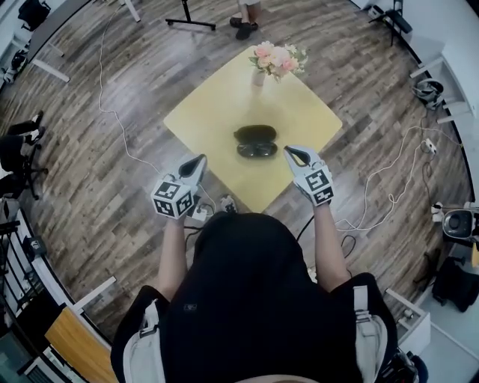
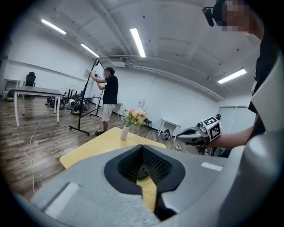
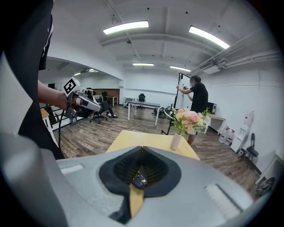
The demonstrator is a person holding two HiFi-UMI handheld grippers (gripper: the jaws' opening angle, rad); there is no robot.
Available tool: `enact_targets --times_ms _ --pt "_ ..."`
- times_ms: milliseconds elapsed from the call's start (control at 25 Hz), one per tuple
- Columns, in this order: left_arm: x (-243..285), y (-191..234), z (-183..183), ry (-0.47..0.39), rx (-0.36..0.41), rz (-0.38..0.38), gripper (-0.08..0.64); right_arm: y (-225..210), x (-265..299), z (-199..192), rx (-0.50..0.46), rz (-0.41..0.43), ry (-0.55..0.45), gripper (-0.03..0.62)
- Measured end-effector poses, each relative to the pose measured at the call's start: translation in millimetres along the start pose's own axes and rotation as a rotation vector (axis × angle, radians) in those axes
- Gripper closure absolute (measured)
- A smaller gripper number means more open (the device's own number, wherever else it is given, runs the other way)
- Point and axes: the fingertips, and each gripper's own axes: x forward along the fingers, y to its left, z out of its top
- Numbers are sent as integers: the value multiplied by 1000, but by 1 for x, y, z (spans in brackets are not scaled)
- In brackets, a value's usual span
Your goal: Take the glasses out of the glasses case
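A dark glasses case (image 1: 256, 142) lies open near the middle of the yellow table (image 1: 217, 112), its lid folded back; what it holds I cannot make out. My left gripper (image 1: 200, 161) hovers off the table's near left edge, jaws together and empty. My right gripper (image 1: 290, 152) hangs at the near right edge, a little right of the case, also shut and empty. Under the closed tips of the right gripper (image 3: 142, 147) a bit of the case (image 3: 140, 181) shows. In the left gripper view, the left gripper (image 2: 143, 146) points across the table.
A white vase of pink flowers (image 1: 273, 60) stands at the table's far corner. A person (image 2: 108, 99) stands beyond it by a black stand (image 1: 191, 21). Cables (image 1: 112, 112) and a power strip (image 1: 226, 203) lie on the wood floor around the table.
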Motion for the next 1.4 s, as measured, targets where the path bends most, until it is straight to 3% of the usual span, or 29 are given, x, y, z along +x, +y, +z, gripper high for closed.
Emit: enact_targets --times_ms 320,640,1400 --pt "12 28 0 16 -2 -62 549 9 32 9 4 -20 28 588" --pt "7 37 -1 14 -14 -37 549 15 50 11 -55 31 59 588" --pt "28 -7 -20 22 -127 246 549 -18 82 -32 -164 383 90 588"
